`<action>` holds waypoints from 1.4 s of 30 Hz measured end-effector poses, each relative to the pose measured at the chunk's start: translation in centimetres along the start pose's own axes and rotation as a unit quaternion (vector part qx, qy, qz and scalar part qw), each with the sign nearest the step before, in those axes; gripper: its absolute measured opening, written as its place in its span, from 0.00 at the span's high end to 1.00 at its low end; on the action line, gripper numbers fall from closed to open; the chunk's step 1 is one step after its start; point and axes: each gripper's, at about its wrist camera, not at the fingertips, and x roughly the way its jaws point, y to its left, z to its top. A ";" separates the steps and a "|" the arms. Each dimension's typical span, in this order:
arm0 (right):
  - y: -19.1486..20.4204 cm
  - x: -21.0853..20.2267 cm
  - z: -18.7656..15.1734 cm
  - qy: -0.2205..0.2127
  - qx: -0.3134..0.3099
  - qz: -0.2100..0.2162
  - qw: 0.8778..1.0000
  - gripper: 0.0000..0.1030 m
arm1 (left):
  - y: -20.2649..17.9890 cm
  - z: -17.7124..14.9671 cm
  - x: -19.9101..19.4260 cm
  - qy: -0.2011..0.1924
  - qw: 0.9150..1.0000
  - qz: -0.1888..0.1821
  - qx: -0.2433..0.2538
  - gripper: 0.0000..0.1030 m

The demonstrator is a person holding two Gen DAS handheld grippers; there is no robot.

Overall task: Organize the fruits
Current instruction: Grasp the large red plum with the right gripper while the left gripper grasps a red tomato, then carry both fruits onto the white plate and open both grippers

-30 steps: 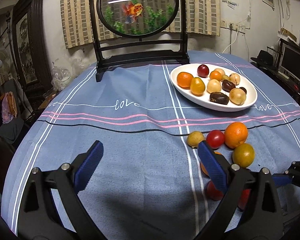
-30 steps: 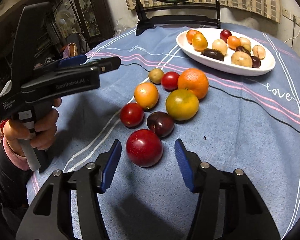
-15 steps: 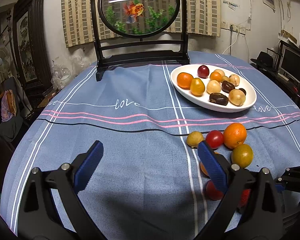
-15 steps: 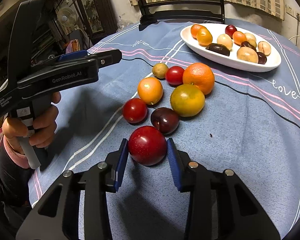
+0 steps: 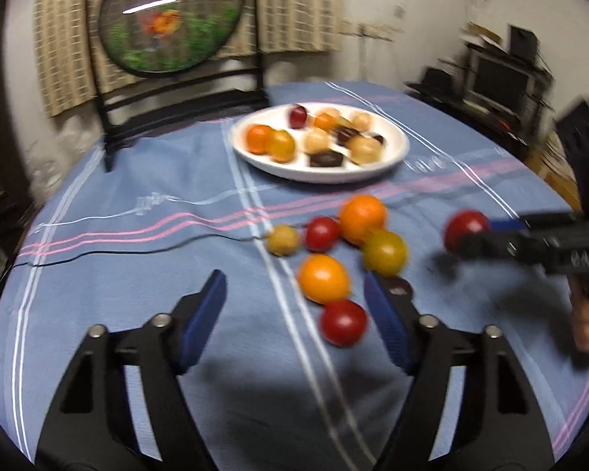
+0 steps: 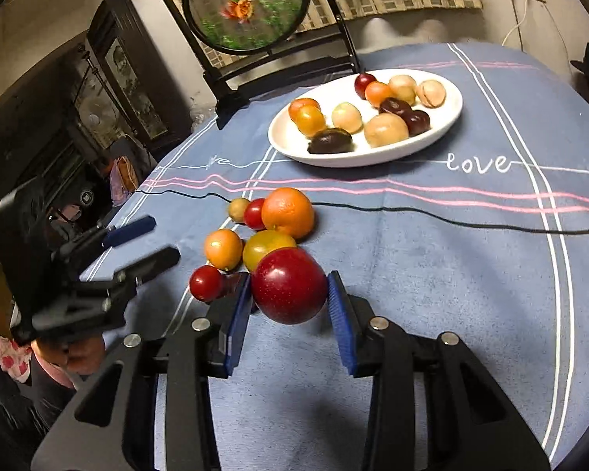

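Note:
My right gripper (image 6: 289,304) is shut on a big red apple (image 6: 288,290) and holds it above the blue tablecloth; it also shows in the left wrist view (image 5: 465,230). Loose fruits lie in a cluster: a large orange (image 6: 288,212), a yellow-green citrus (image 6: 267,246), a small orange (image 6: 223,248), a red tomato (image 6: 205,283), another tomato (image 6: 255,214) and a small tan fruit (image 6: 237,210). A white oval plate (image 6: 443,125) holds several fruits. My left gripper (image 5: 294,322) is open and empty, near the small orange (image 5: 324,278) and red tomato (image 5: 343,322).
A framed round goldfish screen on a black stand (image 6: 251,4) stands at the table's far edge. A dark fruit (image 5: 398,286) lies partly behind my left gripper's right finger. Furniture and a monitor (image 5: 494,78) stand beyond the table on the right.
My right gripper closed on the red apple and lifted it off the cloth, moving right. My left gripper swung toward the fruit cluster and stays open.

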 end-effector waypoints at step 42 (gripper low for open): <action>1.0 -0.3 -0.4 -0.010 -0.014 0.015 1.000 0.62 | -0.6 -1.2 3.3 0.087 0.993 -0.079 -0.012 0.68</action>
